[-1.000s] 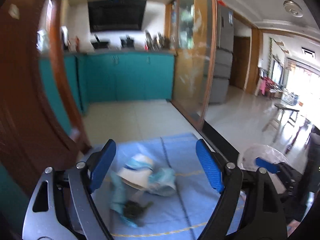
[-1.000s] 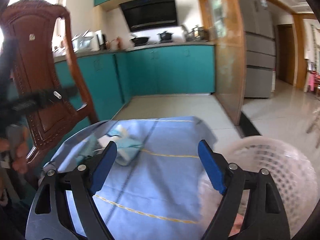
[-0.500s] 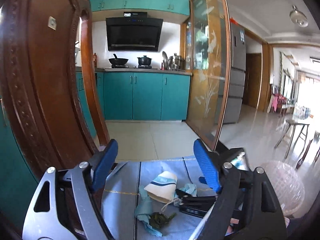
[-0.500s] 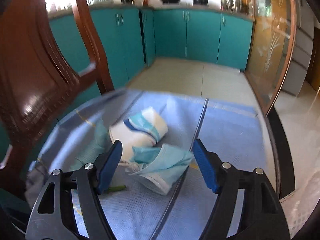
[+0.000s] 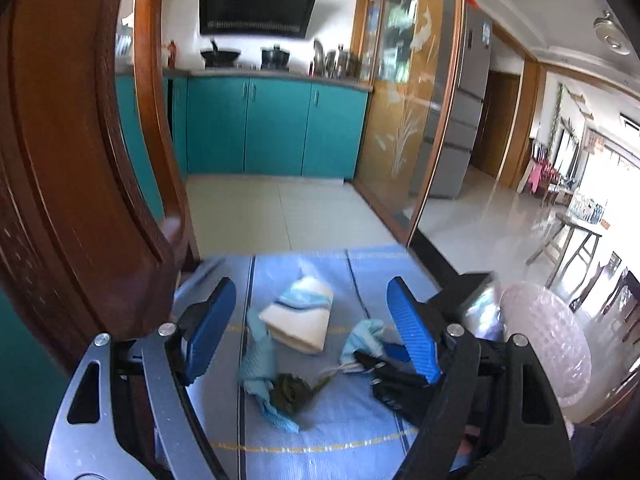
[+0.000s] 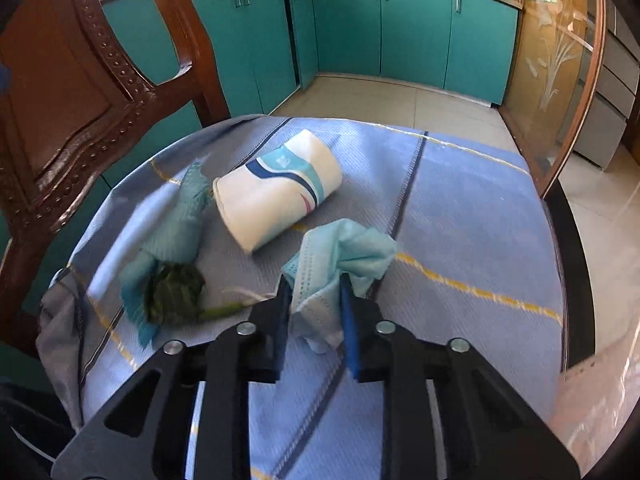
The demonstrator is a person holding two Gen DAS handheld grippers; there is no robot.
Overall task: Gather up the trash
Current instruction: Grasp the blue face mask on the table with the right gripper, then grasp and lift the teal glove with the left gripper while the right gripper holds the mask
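On the blue tablecloth [image 6: 460, 220] lie a crushed white paper cup [image 6: 276, 192], a blue face mask [image 6: 340, 256], a second crumpled blue mask [image 6: 176, 224] and a wilted green leaf [image 6: 174, 292]. My right gripper [image 6: 314, 292] is shut on the near blue face mask, low on the cloth. In the left wrist view the right gripper [image 5: 376, 360] pinches that mask [image 5: 362, 334] right of the cup [image 5: 300, 316]. My left gripper [image 5: 310, 328] is open and empty, above the cup and the leaf [image 5: 290, 394].
A carved wooden chair [image 6: 68, 92] stands close on the left of the table. A white mesh basket lined with plastic [image 5: 544, 340] sits at the right, also at the right edge of the right wrist view [image 6: 592, 396]. Teal cabinets [image 6: 400, 28] stand beyond.
My right gripper has come down and forward to the near blue mask and closed on it. The left gripper stayed open and tilted down over the trash.
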